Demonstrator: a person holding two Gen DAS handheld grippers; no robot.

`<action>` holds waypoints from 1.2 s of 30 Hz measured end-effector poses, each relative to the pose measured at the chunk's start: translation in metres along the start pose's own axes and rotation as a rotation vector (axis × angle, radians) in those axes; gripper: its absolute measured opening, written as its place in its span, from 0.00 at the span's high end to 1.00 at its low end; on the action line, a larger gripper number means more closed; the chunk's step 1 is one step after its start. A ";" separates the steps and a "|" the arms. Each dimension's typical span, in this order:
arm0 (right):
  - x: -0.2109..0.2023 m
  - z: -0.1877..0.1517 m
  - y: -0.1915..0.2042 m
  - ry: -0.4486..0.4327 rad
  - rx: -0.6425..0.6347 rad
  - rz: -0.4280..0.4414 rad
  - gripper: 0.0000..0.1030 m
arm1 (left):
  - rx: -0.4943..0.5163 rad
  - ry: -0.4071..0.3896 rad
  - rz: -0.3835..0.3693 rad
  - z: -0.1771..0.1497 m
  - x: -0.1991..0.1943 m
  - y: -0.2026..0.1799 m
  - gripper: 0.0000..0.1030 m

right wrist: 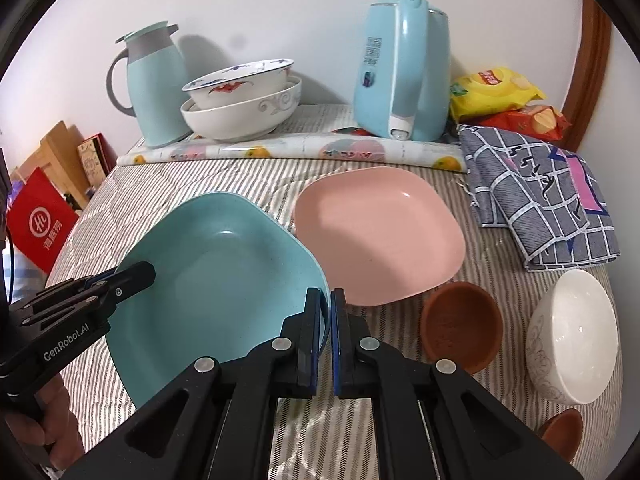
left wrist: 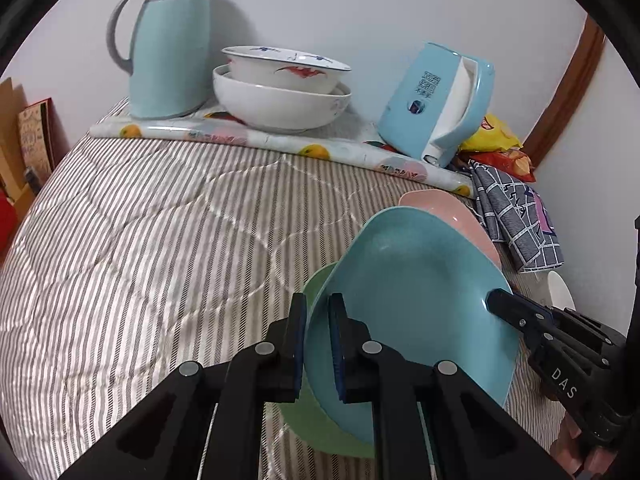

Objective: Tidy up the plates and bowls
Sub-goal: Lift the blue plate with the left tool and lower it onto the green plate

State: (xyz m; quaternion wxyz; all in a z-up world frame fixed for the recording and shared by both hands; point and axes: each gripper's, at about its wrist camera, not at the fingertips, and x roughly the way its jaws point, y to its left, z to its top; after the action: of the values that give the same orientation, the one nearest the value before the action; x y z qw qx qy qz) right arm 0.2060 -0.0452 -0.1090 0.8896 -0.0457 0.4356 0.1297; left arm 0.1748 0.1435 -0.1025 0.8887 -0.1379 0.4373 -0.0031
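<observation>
A light blue square plate (left wrist: 412,292) (right wrist: 224,280) is tilted above the striped bedcover, held by both hands' tools. My left gripper (left wrist: 318,304) (right wrist: 146,272) is shut on its left rim. My right gripper (right wrist: 326,298) (left wrist: 494,300) is shut on its right rim. A green plate (left wrist: 316,428) shows beneath the blue one; whether they touch I cannot tell. A pink plate (right wrist: 380,236) (left wrist: 452,208) lies flat just beyond. Two brown bowls (right wrist: 460,324) (right wrist: 564,432) and a white bowl (right wrist: 572,336) sit to the right. Stacked white bowls (left wrist: 280,100) (right wrist: 240,116) stand at the back.
Along the wall stand a teal thermos jug (left wrist: 172,40), a blue kettle (right wrist: 400,72) and snack bags (right wrist: 492,92). A checked cloth (right wrist: 536,196) lies at the right. A red box (right wrist: 40,220) sits past the bed's left edge.
</observation>
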 end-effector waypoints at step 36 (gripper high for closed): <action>0.017 -0.018 0.009 0.037 -0.038 -0.016 0.71 | -0.045 0.081 -0.024 -0.025 0.004 0.000 0.69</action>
State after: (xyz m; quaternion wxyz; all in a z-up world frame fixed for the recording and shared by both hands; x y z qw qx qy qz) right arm 0.2004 -0.0368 -0.1331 0.8814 -0.0686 0.4490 0.1300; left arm 0.1581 0.1373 -0.1198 0.8668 -0.1629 0.4711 -0.0095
